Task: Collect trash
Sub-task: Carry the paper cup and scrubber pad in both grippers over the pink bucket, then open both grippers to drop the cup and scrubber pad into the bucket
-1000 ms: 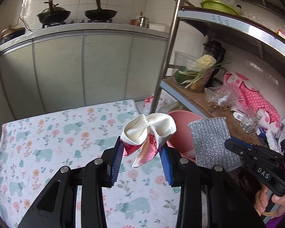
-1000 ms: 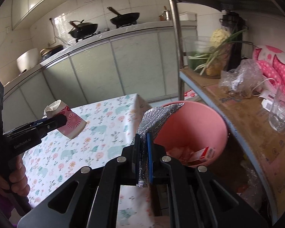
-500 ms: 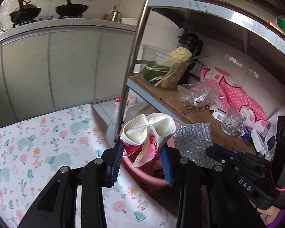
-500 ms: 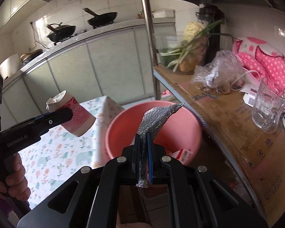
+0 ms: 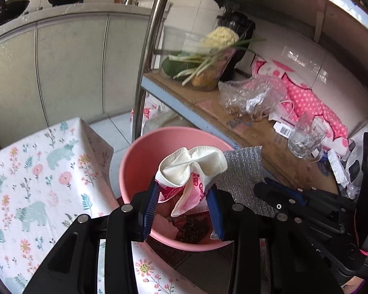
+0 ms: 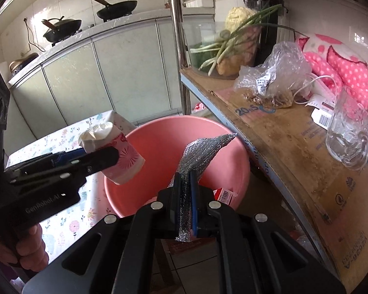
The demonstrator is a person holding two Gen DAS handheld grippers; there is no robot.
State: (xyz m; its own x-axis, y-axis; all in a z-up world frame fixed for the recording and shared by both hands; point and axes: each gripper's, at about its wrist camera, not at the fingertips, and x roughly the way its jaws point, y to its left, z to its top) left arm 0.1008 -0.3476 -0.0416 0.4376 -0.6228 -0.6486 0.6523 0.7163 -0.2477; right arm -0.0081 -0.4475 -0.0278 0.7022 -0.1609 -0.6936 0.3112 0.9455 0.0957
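Observation:
My left gripper [image 5: 184,201] is shut on a crushed white and red paper cup [image 5: 191,169] and holds it over the pink bin [image 5: 144,147]. The cup also shows in the right wrist view [image 6: 115,152] above the bin's left rim. My right gripper [image 6: 185,191] is shut on a silver glittery sheet [image 6: 198,152], held over the pink bin [image 6: 208,132]. The sheet shows in the left wrist view [image 5: 243,171] to the right of the cup. A red and white carton [image 6: 224,194] lies in the bin.
A table with a floral cloth [image 5: 36,166] stands left of the bin. A metal shelf post [image 5: 147,56] rises behind it. The cardboard-covered shelf [image 6: 294,142] on the right holds a glass mug [image 6: 350,132], a plastic bag [image 6: 274,78] and vegetables [image 6: 233,46].
Both grippers have moved right, from over the table to above the pink bin, each with its item still held. The bin now lies directly under them.

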